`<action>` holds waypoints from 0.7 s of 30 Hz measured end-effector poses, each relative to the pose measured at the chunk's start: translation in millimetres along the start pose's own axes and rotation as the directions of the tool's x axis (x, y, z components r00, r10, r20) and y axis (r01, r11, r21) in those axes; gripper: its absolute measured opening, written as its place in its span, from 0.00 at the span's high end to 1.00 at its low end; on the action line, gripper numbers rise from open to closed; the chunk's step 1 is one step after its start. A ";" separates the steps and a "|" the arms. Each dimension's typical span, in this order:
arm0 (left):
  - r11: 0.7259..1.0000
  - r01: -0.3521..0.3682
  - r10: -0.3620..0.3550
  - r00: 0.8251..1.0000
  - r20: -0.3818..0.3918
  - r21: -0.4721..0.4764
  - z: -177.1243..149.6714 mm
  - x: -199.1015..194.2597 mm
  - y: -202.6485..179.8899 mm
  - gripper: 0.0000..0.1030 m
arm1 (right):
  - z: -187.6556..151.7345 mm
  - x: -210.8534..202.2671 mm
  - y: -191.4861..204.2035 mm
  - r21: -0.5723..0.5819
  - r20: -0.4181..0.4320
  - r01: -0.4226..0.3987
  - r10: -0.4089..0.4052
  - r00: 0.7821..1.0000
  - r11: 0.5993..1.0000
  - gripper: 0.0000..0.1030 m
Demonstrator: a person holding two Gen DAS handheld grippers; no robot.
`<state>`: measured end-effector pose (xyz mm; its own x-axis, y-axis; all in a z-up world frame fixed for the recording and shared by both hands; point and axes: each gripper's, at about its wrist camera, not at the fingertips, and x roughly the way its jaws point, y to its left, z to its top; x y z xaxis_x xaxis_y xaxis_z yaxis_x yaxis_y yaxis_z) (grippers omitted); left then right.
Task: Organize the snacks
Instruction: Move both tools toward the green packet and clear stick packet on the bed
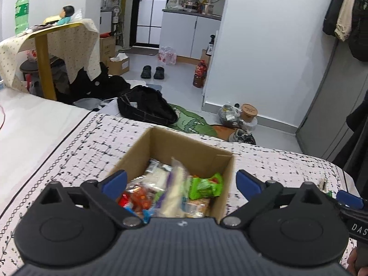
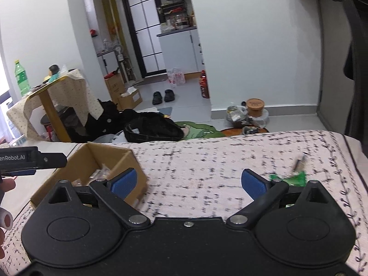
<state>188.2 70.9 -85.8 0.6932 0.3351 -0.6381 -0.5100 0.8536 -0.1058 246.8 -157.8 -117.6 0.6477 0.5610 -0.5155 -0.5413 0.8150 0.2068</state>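
An open cardboard box [image 1: 161,142] stands on the patterned bedspread and holds several snack packets, among them a green one [image 1: 204,185] and a red one [image 1: 138,197]. My left gripper [image 1: 181,182] hovers over the box with its blue pads wide apart and nothing between them. In the right wrist view the same box [image 2: 128,161] sits at the left. My right gripper [image 2: 188,181] is open above the bedspread, empty. A green snack packet [image 2: 289,178] lies on the cover just right of its right pad, with a small dark wrapper [image 2: 300,162] behind it.
The bedspread [image 2: 207,161] ends at the far edge, beyond which lie a black bag [image 1: 147,108], clothes and shoes on the floor. A cloth-covered side table [image 1: 57,36] with a green bottle stands at the far left. A person's fingers [image 2: 7,207] show at the left.
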 end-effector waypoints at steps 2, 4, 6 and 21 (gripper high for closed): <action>1.000 0.011 -0.011 1.000 0.002 0.005 -2.0 0.4 -8.3 0.02 | -1.8 -3.6 -10.0 0.010 0.000 0.016 -0.016 1.000 1.000 0.05; 1.000 0.018 -0.018 1.000 0.004 0.008 -4.0 1.0 -15.6 0.02 | -2.8 -7.0 -18.9 0.019 0.002 0.033 -0.033 0.999 0.999 0.05; 1.000 0.026 -0.026 1.000 0.003 0.016 -5.6 1.8 -23.0 0.02 | -3.6 -10.4 -28.7 0.031 0.005 0.050 -0.050 0.999 0.998 0.05; 0.992 0.098 -0.095 0.995 -0.042 0.076 -26.6 14.1 -85.9 0.02 | -18.0 -27.6 -84.6 0.088 -0.016 0.147 -0.146 0.989 0.985 0.05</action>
<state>228.2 -8.3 -105.9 0.7168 0.2352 -0.6564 -0.3995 0.9101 -0.1101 265.0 -244.8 -135.8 0.7112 0.4335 -0.5534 -0.3908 0.8982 0.2013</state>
